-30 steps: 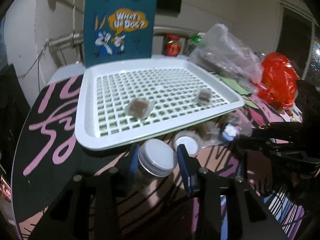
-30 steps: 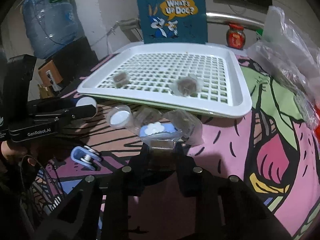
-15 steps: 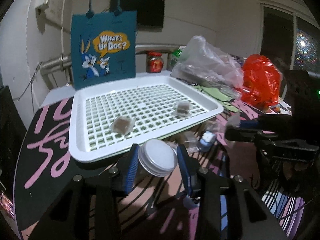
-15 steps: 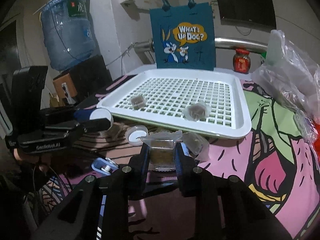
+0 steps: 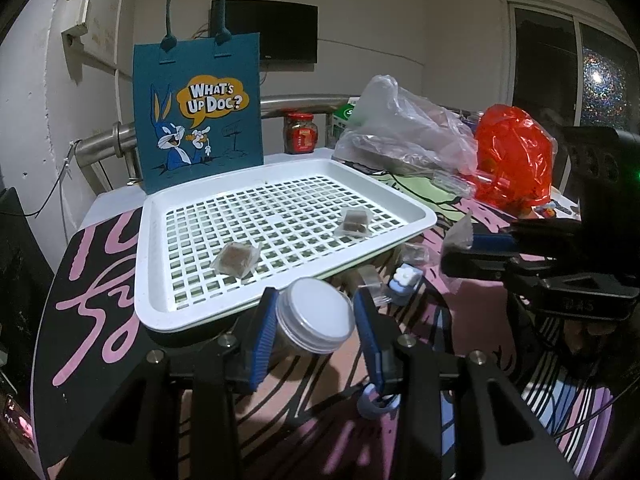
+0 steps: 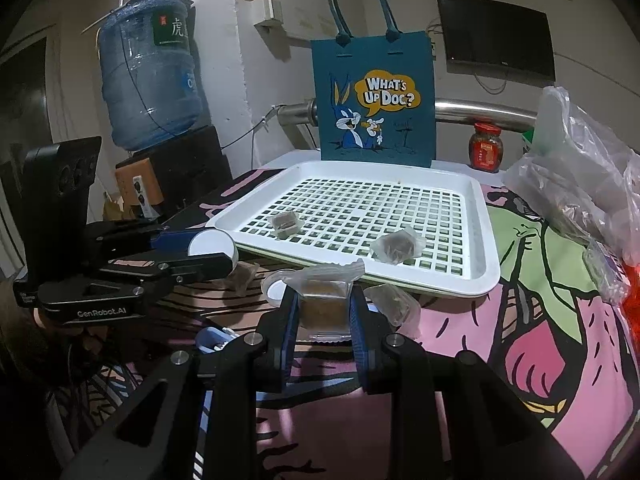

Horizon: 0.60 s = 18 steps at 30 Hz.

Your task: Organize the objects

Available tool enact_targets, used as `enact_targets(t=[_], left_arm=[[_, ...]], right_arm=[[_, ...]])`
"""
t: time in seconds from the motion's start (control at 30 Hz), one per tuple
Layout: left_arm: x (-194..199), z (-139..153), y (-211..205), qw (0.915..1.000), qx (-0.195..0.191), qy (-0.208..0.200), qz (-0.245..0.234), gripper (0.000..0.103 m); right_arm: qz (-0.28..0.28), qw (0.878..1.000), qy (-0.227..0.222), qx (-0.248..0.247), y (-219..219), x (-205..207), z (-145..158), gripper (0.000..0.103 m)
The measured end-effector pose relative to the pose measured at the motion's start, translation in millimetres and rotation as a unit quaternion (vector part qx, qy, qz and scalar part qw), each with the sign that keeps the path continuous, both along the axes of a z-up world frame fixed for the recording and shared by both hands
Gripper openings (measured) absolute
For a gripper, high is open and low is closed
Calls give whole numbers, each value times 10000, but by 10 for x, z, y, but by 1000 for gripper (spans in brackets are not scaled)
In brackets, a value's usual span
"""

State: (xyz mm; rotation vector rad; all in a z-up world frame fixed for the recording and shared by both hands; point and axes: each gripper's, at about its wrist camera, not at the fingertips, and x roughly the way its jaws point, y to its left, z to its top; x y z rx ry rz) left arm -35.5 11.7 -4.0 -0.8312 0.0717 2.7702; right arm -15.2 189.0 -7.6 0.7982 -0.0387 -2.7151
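Both items lifted since earlier frame: my left gripper [image 5: 316,316] clamps white-lidded jar [image 5: 316,316], lower centre; right gripper [image 6: 324,306] clamps wrapped brown cube [image 6: 324,300]. Step: carrying. Next, I judge: set both on white tray [image 6: 486,248].

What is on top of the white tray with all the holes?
Two small wrapped brown cubes lie on the white tray, apart from each other. Nothing else sits on it.

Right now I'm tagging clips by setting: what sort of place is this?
Probably a lived-in home room: wall-mounted TV, water-cooler bottle, and a cluttered table with a cartoon tablecloth.
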Motion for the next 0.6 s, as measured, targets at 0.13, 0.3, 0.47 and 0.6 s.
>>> enact_targets(t=[0.13,0.3,0.47,0.6], left_arm=[[2,0,2,10000,-9,5,-1,38],[1,-1,1,10000,-10,4,-3,38],[2,-2,0,10000,-9,2,-4,38],[2,-2,0,10000,-8,2,-4,38]], right_arm=[[0,10000,-17,-10,11,-8,-4,23],[6,10000,-20,-5,8,-7,-7,23],[4,10000,-18,-5,5,-9,-6,23],[14,10000,-18,0,-2,-10,-10,23]])
